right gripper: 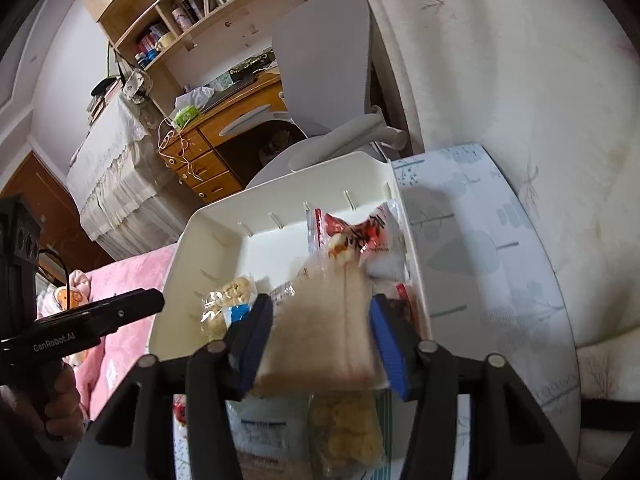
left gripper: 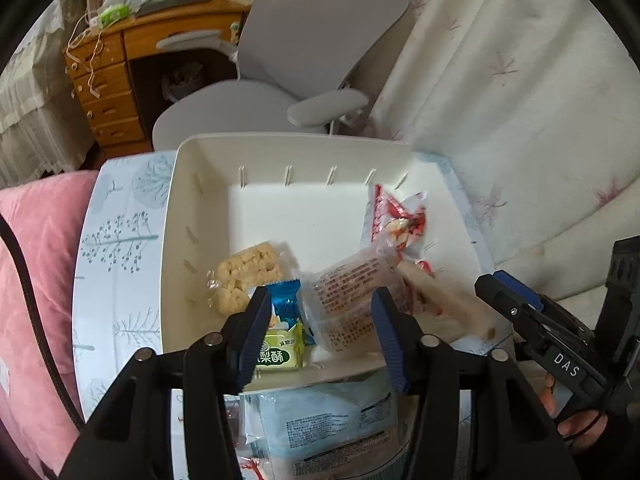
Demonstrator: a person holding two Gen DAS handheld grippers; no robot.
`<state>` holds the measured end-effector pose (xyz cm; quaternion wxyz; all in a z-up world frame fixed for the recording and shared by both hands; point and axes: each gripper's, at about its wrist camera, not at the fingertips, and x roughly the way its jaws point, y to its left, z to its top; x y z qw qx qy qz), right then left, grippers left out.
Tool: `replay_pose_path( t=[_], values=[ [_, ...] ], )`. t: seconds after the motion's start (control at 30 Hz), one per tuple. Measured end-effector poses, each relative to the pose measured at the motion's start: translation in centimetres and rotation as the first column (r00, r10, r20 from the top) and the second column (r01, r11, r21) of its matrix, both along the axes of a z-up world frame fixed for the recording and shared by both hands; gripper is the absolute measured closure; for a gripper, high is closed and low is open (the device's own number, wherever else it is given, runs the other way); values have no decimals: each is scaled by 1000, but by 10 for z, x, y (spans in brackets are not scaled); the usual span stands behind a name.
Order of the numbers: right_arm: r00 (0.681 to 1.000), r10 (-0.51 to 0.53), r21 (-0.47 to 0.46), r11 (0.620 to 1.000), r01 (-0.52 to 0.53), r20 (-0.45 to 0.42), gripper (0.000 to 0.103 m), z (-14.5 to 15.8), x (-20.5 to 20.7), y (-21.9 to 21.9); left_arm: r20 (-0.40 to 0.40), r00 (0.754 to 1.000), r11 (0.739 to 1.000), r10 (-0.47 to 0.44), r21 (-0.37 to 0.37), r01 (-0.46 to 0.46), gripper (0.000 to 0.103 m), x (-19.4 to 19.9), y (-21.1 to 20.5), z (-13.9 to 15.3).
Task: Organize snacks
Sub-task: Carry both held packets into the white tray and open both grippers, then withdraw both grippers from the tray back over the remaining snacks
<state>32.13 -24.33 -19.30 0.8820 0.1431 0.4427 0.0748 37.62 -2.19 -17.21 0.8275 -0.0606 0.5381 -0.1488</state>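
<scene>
A white bin point(left gripper: 280, 138) stands on a tree-print tabletop point(left gripper: 120, 240). In it lie a rice-crisp packet point(left gripper: 248, 272), red-and-white packets point(left gripper: 396, 216), a blue-and-green pastry packet point(left gripper: 282, 340) and a clear packet with red print point(left gripper: 344, 304). My left gripper point(left gripper: 322, 332) hangs open over the bin's near side; the last two packets lie below its gap, not pinched. In the right wrist view my right gripper point(right gripper: 322, 336) is shut on a blurred, pale beige packet point(right gripper: 320, 328) above the bin's near right corner. That packet point(left gripper: 436, 300) also shows in the left view.
Near the bin's front edge lie more snack packs point(left gripper: 320, 428), one with puffed pieces point(right gripper: 344, 428). A grey office chair point(left gripper: 320, 40) and a wooden desk point(left gripper: 112, 80) stand behind the table. Pink bedding point(left gripper: 36, 260) lies left, pale floral fabric point(left gripper: 520, 100) right.
</scene>
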Motion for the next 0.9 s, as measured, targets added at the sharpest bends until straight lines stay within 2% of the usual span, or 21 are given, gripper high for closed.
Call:
replay_pose_path(
  t=[0.03,0.1,0.17,0.27,0.37,0.57,0.9],
  values=[
    [1000,0,-21,1000,0,-14,53,-2,3,3,-16,1000,1000,5,2,-4,43,2,0,-2],
    [999,4,-39,999,-6,-44,52,-6,7,7,-34,999,1000,14,2,-14,41,2,2,-4],
    [998,14,-17,1000,-15,-64,51,-9,4,7,-42,999,1000,20,14,-20,35,-1,4,-4],
    [996,20,6,1000,-20,-88,48,-7,0,7,-37,999,999,33,22,-32,31,-10,8,3],
    [996,28,6,1000,-28,-83,43,-1,-7,6,-39,998,998,57,28,-56,30,-23,11,12],
    [997,45,37,998,-43,-55,42,15,-28,-6,-15,992,991,123,52,-122,30,-64,15,35],
    [991,128,114,986,-123,-40,39,41,-80,-29,37,967,968,251,20,-251,30,-148,11,72]
  ],
)
